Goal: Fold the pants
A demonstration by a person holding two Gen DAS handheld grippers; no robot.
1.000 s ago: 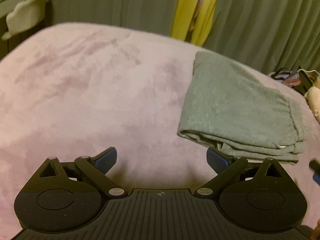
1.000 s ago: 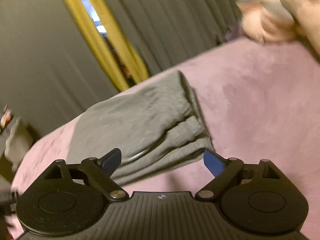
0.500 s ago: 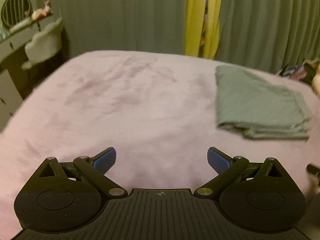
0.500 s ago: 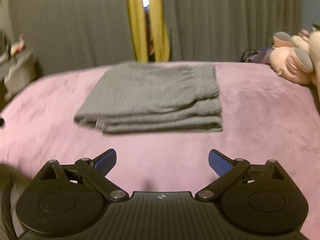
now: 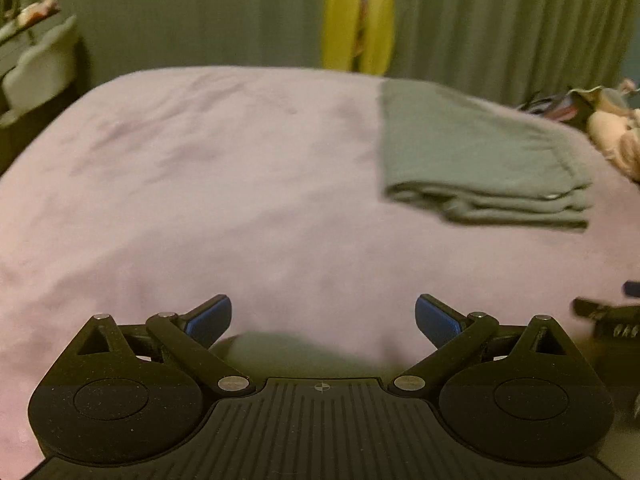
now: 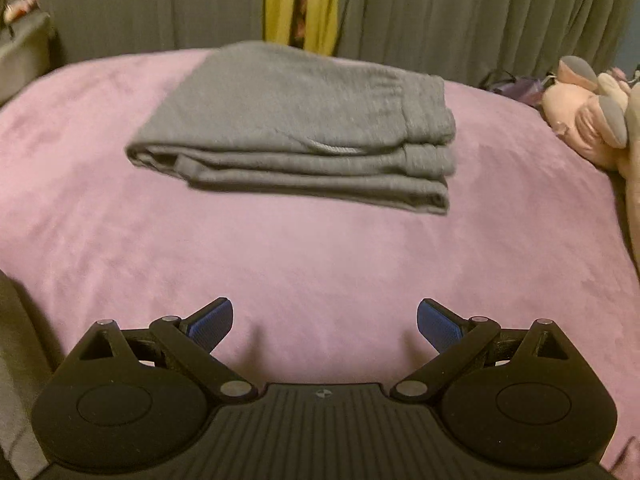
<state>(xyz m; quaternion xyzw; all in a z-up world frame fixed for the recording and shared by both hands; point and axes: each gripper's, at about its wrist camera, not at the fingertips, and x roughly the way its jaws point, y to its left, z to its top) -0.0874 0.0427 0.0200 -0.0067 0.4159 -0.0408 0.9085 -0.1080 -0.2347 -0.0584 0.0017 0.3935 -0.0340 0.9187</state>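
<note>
A pair of grey pants (image 6: 296, 120) lies folded into a compact stack of layers on a bed covered with a pink-purple blanket (image 6: 320, 256), its layered edges facing the cameras and its elastic waistband bunched at the right end. Seen from the right wrist, the bundle sits toward the far side of the bed, in front of grey pleated curtains (image 6: 460, 12) parted by a strip of yellow curtain (image 6: 276, 0). The right claw (image 6: 325, 325) is held above the blanket well short of the pants, its blue-padded fingers (image 6: 210, 322) spread wide and gripping nothing. The left claw (image 5: 323, 322) is likewise released and empty, its blue pads far apart over bare blanket (image 5: 200, 184), with the pants (image 5: 472, 152) lying ahead and to its right; the dark tip of the right claw (image 5: 608, 312) shows blurred at the right edge of that view. A pink and grey plush toy (image 6: 588, 112) rests at the right side of the bed, apart from the pants. A pale chair (image 5: 40, 68) stands beyond the bed's far left corner
</note>
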